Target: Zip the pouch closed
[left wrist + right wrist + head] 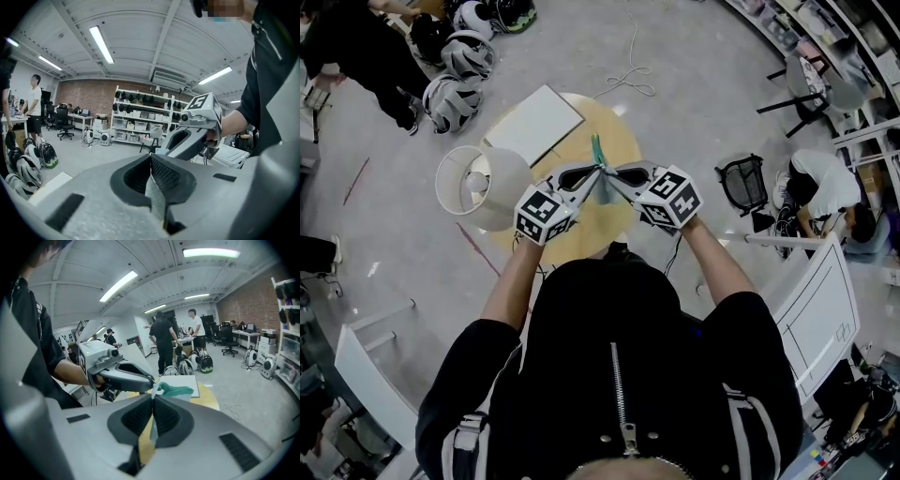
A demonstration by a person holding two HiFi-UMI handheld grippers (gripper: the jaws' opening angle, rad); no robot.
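Note:
I hold a thin clear pouch with a teal zipper strip (597,152) in the air above a round wooden table (623,141). My left gripper (592,173) and right gripper (612,175) meet tip to tip at the pouch's top edge. In the left gripper view the left gripper (151,158) is shut, with clear pouch film (155,197) pinched between its pads. In the right gripper view the right gripper (153,400) is shut on the pouch film (151,439). The teal zipper end (177,390) pokes out beyond its tips, beside the left gripper's fingers (133,378).
A white flat board (534,124) lies on the table, and a white lampshade (473,187) stands at its left edge. Helmets (455,89) lie on the floor beyond it. A black chair (743,183), a crouching person (820,183) and a white desk (816,309) are at the right.

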